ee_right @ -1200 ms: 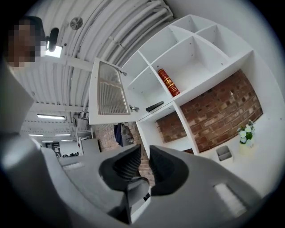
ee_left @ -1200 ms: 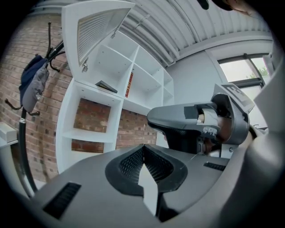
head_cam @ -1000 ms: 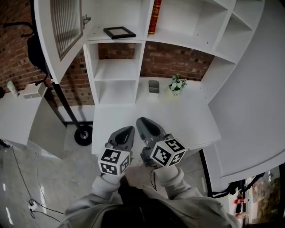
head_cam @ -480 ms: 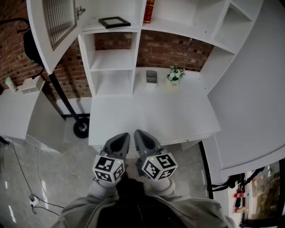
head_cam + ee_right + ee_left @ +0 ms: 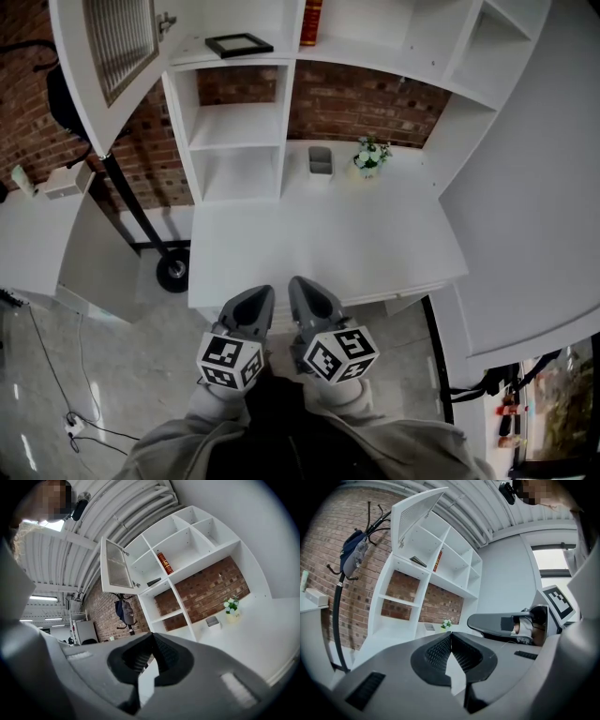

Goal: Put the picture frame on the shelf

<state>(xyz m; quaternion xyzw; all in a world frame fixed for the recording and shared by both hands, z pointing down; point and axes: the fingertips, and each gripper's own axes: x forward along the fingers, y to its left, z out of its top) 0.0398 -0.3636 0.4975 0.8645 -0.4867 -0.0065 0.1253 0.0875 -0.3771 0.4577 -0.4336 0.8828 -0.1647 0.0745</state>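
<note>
Two grippers, left and right, are clenched shut and empty at the desk's front edge. The head view shows the picture frame flat on the upper shelf; the gripper views catch it only edge-on.

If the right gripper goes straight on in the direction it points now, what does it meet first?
Probably the white shelf unit's lower left cubbies, after the right gripper passes over the white desk. Its height above the desk is hard to judge.
</note>
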